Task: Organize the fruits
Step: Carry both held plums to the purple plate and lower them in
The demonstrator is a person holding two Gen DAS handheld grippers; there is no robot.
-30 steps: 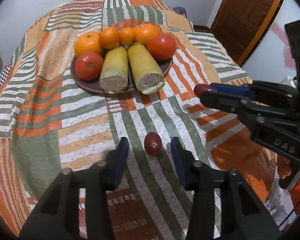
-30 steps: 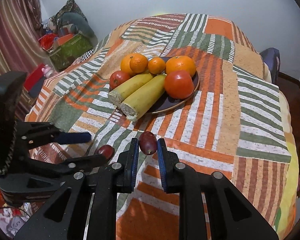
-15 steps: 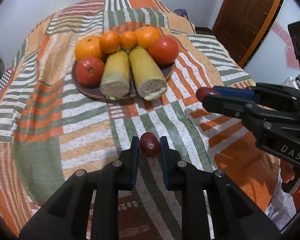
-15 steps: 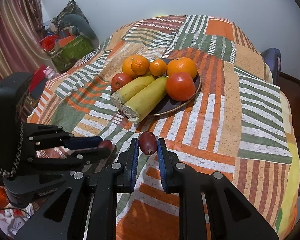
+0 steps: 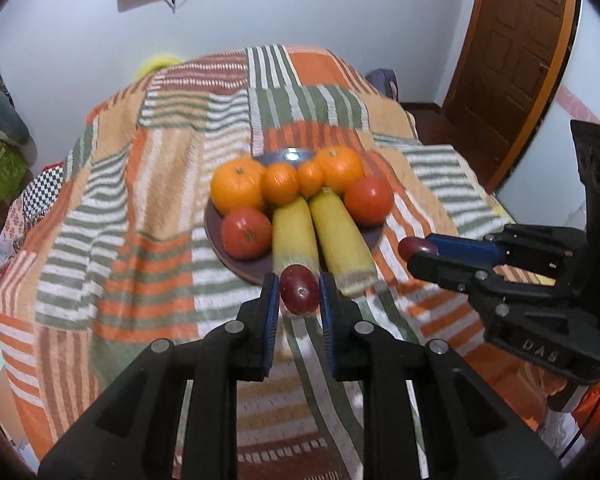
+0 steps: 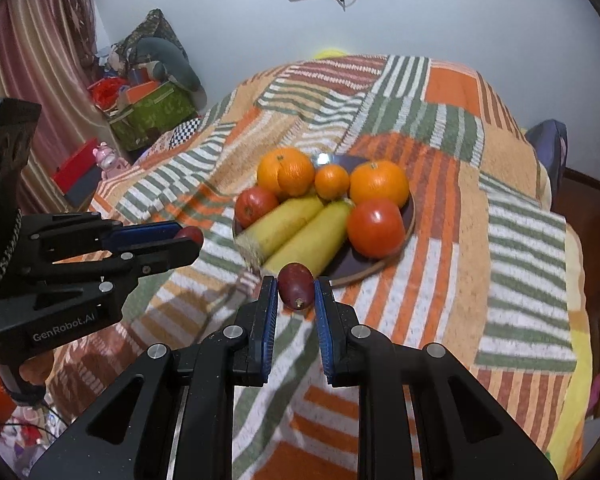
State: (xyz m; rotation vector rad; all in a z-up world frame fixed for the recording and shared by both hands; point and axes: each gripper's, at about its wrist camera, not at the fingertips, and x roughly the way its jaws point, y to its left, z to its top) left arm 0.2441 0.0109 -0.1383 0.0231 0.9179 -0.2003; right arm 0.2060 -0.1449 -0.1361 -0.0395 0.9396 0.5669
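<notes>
My left gripper (image 5: 299,296) had its jaws narrowed onto a dark red fruit (image 5: 299,289), the blue pads (image 5: 271,320) pressing its two sides, and the fruit sat out at the tips, clear of the bedspread (image 5: 140,200). My right gripper (image 6: 296,294) held a second red fruit (image 6: 295,286) the same way, pinched between its jaws at the very tips. Just beyond each held fruit lay the plate (image 6: 410,216), with two yellow bananas (image 6: 300,236) pointing their cut ends back toward my jaws. A tomato (image 5: 246,233) sat left of the bananas and a larger tomato (image 5: 368,200) right of them, and behind those ran a row of four oranges (image 5: 238,188) at the plate's far side. From the left view my right gripper (image 5: 414,250) reached in from the right of my jaws, level with the plate's near rim; from the right view my left gripper (image 6: 190,240) came in from the left.
</notes>
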